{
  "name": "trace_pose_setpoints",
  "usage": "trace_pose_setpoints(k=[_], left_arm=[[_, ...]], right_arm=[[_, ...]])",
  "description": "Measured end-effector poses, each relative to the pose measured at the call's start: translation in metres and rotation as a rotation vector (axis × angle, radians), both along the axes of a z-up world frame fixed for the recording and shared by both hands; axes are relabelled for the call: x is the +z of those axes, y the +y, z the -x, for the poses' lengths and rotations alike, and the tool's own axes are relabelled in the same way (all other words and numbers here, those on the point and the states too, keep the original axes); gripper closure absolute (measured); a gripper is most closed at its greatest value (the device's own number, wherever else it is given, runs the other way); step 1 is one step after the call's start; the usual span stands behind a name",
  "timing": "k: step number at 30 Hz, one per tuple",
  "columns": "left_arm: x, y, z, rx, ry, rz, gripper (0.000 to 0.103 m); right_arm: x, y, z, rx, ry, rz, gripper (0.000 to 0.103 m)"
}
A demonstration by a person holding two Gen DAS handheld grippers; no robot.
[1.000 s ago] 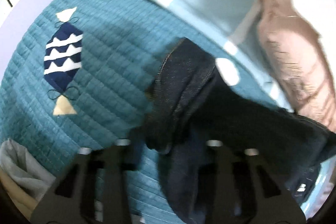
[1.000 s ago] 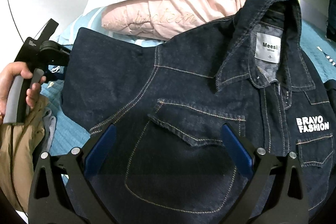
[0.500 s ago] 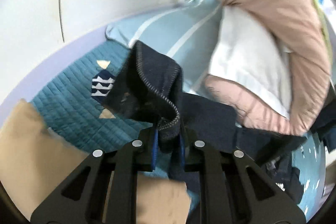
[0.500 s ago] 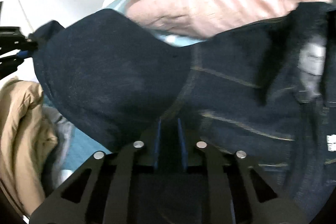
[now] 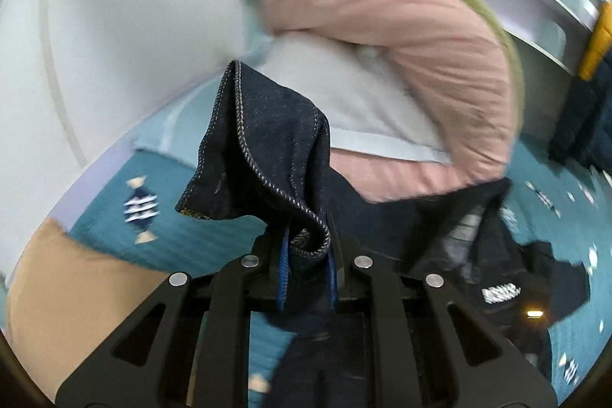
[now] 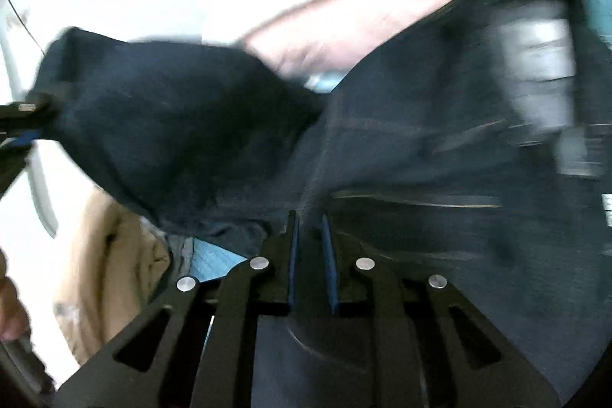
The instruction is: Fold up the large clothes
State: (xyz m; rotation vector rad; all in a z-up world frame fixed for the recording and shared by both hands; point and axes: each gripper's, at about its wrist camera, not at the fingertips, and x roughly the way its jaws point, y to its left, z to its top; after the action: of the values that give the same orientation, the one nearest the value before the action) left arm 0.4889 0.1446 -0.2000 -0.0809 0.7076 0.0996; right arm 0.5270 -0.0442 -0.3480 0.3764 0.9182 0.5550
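Denim is filling the near part of both wrist views. Closest to the left camera, the left gripper (image 5: 306,255) is pinching a bunched cuff of the dark denim jacket (image 5: 267,148), its blue-lined fingers (image 5: 284,266) pressing together on the stitched hem, which is folding over and standing up above the fingertips. The rest of the sleeve is hanging down between the black finger frames toward the bottom of the view. Closest to the right camera, the right gripper (image 6: 311,239) is sitting with its fingers (image 6: 293,255) close together and dark denim between them; the jaws are opening slightly, though cloth is lying between the pads and they appear to be gripping it. The jacket (image 6: 420,159) is spreading up and rightward from there, blurred, with a pale label (image 6: 543,64) showing near its collar. At the left edge of the right view, the other gripper (image 6: 23,125) is holding the end of the lifted sleeve. Tan cloth (image 5: 69,293) is lying low at the left of both views. Beyond it, a teal quilt (image 5: 172,228) is covering the bed under the jacket. Farther back, a pink pillow (image 5: 401,33) is lying on a white pillow (image 5: 344,102) against the white wall (image 5: 114,25).
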Motion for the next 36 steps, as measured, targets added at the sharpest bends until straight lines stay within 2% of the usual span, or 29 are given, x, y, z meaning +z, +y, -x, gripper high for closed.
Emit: trace_pose_setpoints(k=[5,8,9,13,18,21,23,24,25,26,27,29,31,33,36], left_arm=[[-0.021,-0.088,-0.018,-0.108,0.043,-0.011,0.088],[-0.046,-0.142,-0.029,-0.150,0.066,-0.057,0.088],[-0.058,-0.161,-0.033,-0.162,0.087,-0.078,0.088],[-0.099,-0.213,-0.044,-0.189,0.145,-0.128,0.087],[-0.132,-0.253,-0.055,-0.157,0.168,-0.179,0.087],[-0.154,-0.272,-0.060,-0.135,0.175,-0.250,0.086],[-0.171,-0.286,-0.060,-0.165,0.201,-0.294,0.077],[-0.180,-0.293,-0.059,-0.199,0.218,-0.313,0.070],[-0.186,-0.298,-0.057,-0.239,0.231,-0.323,0.051],[-0.194,-0.307,-0.055,-0.293,0.260,-0.338,0.039],[-0.201,-0.316,-0.053,-0.353,0.295,-0.341,0.022],[-0.204,-0.325,-0.045,-0.411,0.285,-0.357,0.020],[-0.201,-0.331,-0.041,-0.466,0.295,-0.310,0.020],[-0.194,-0.333,-0.038,-0.541,0.306,-0.195,0.020],[-0.187,-0.334,-0.034,-0.641,0.340,-0.081,0.020]], right_arm=[[0.027,-0.127,0.034,-0.180,-0.070,0.118,0.077],[0.029,-0.216,0.060,-0.335,-0.062,0.168,0.075],[0.025,-0.246,0.066,-0.394,-0.044,0.171,0.070],[0.009,-0.344,0.092,-0.594,0.010,0.111,0.066],[-0.023,-0.428,0.111,-0.766,0.092,-0.011,0.062],[-0.042,-0.461,0.115,-0.864,0.121,-0.071,0.057],[-0.051,-0.480,0.119,-0.909,0.135,-0.097,0.056],[-0.055,-0.488,0.121,-0.934,0.144,-0.096,0.055],[-0.059,-0.494,0.122,-0.952,0.149,-0.110,0.053],[-0.063,-0.497,0.120,-0.956,0.152,-0.131,0.052],[-0.068,-0.502,0.119,-0.960,0.158,-0.161,0.052],[-0.073,-0.507,0.119,-0.951,0.147,-0.201,0.050],[-0.076,-0.511,0.119,-0.943,0.124,-0.241,0.044],[-0.079,-0.516,0.118,-0.940,0.109,-0.301,0.042],[-0.079,-0.520,0.118,-0.918,0.079,-0.352,0.042]])
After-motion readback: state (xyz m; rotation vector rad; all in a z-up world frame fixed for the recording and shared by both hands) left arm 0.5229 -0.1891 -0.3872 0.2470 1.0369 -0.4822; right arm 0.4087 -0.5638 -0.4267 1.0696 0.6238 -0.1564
